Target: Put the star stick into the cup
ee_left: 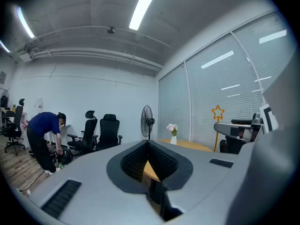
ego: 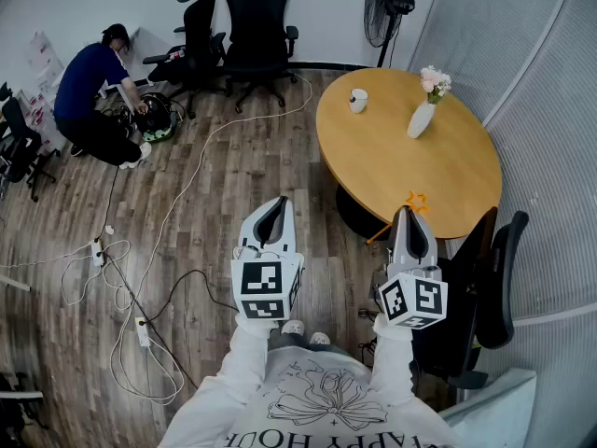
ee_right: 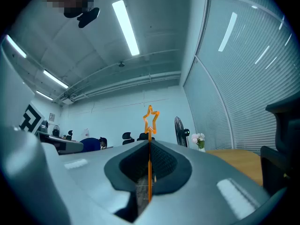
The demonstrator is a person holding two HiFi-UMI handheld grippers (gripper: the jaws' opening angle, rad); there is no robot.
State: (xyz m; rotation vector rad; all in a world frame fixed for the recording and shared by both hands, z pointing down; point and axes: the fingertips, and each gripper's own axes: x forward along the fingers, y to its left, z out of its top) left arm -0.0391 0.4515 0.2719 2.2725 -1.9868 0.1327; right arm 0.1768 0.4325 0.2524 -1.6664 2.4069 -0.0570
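My right gripper (ego: pixel 410 215) is shut on an orange star stick (ego: pixel 416 201), whose star pokes out past the jaw tips over the near edge of the round wooden table (ego: pixel 392 161). In the right gripper view the star stick (ee_right: pixel 150 144) runs straight up between the closed jaws, star on top. A white cup (ego: pixel 358 100) stands at the table's far left side, well away from both grippers. My left gripper (ego: pixel 271 212) is shut and holds nothing, hanging above the wood floor left of the table; in its own view the star stick (ee_left: pixel 217 121) shows at the right.
A white vase of flowers (ego: pixel 425 106) stands on the table's far right. Black office chairs (ego: pixel 233 35) and a standing fan (ego: pixel 384 7) line the back wall. A person (ego: pixel 93 101) crouches at far left. Cables (ego: pixel 140 278) trail over the floor. Another black chair (ego: pixel 490 287) sits at my right.
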